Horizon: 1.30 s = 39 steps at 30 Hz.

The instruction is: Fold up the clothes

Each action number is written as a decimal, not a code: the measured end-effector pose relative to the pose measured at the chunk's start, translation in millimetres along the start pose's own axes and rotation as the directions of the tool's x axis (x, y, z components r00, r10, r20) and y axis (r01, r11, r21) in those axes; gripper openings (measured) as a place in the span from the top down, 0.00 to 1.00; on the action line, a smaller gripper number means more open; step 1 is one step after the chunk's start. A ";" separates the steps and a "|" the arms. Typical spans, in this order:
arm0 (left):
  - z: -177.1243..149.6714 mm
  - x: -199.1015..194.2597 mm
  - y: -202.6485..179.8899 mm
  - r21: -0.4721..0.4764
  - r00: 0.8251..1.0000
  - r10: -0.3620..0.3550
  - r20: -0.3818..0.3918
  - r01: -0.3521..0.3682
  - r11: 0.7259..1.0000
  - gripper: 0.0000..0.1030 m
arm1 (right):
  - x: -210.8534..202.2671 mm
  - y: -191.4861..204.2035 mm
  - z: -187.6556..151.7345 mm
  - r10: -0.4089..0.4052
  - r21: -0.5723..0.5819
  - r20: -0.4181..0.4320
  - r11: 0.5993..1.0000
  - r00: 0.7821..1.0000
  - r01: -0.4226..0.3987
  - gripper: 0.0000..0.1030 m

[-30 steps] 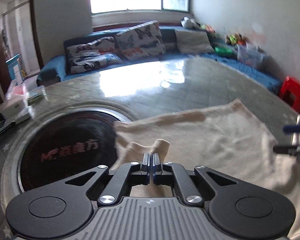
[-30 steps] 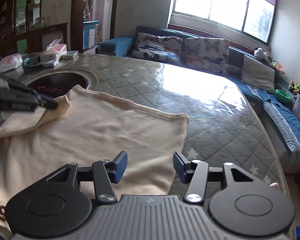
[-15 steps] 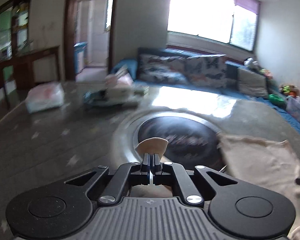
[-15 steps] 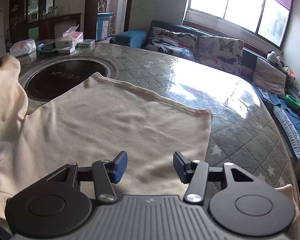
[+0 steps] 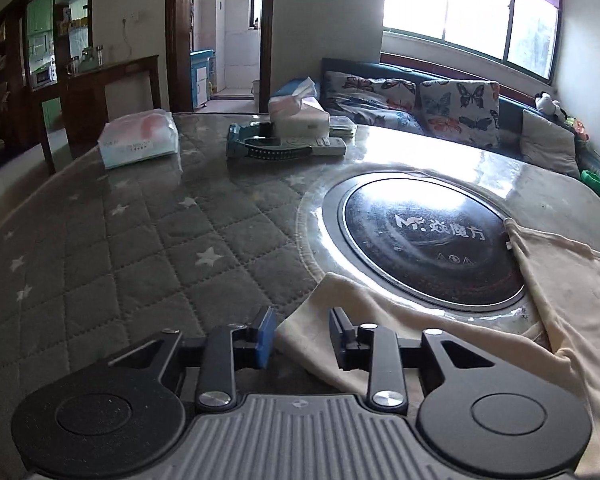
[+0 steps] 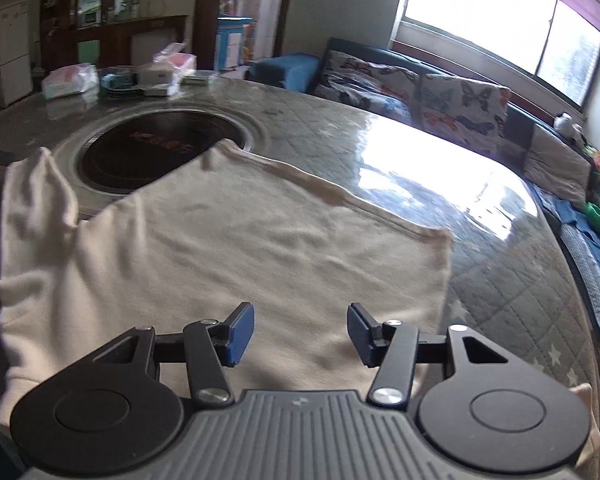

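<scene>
A cream garment lies spread on the quilted grey table. Its sleeve stretches out to the left past the round black hob in the left wrist view. My left gripper hovers over the sleeve end; its jaws are opening, the cloth lies under the gap and the pads do not press it. The sleeve shows at the far left of the right wrist view. My right gripper stands open above the garment's body near its right hem, holding nothing.
Tissue packs and a tissue box with a remote control sit at the table's far side. A dark sofa with butterfly cushions runs under the window. Wooden cabinets stand at the left.
My left gripper carried the pinched sleeve end out to the left, past the hob, then let it go onto the table. The right gripper drifted slightly and stayed open.
</scene>
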<state>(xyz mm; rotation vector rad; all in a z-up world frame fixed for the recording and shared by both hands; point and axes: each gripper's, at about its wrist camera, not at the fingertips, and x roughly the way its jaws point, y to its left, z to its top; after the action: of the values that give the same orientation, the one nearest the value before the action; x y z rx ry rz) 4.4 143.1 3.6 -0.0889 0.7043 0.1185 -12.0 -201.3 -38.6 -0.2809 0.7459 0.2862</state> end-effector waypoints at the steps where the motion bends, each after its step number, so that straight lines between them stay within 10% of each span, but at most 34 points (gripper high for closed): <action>1: 0.1 4.9 -2.2 0.009 1.000 0.004 -0.010 -0.004 1.000 0.70 | -2.6 5.4 2.3 0.025 -0.014 0.005 1.000 1.000 -0.025 0.49; 5: -5.1 14.3 -5.1 0.035 1.000 0.018 -0.020 -0.017 0.999 1.00 | -11.8 32.7 11.1 0.138 -0.095 0.021 0.986 0.990 -0.136 0.49; 13: -3.7 -7.9 10.5 0.011 0.994 0.102 0.040 -0.103 0.995 1.00 | -15.1 96.9 20.9 0.364 -0.256 -0.015 0.899 0.931 -0.355 0.50; 18: -3.5 -15.0 13.3 0.010 1.000 0.018 0.019 -0.018 1.000 1.00 | -7.3 133.4 18.1 0.438 -0.336 -0.063 0.837 0.897 -0.433 0.53; 27: -2.5 2.6 -15.7 0.082 0.996 -0.088 -0.021 0.089 0.993 0.96 | 0.3 156.3 11.1 0.474 -0.356 -0.107 0.803 0.874 -0.479 0.92; 39: -7.7 15.5 -11.3 0.116 0.992 0.121 -0.038 -0.116 0.987 0.94 | -11.5 146.5 10.0 0.538 -0.345 -0.099 0.770 0.837 -0.536 0.90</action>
<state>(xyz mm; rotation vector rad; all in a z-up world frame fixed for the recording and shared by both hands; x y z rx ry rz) 12.7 132.2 -11.9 0.0595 0.7599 0.1904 -65.4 -64.2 -45.3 -0.4102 0.7559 0.9833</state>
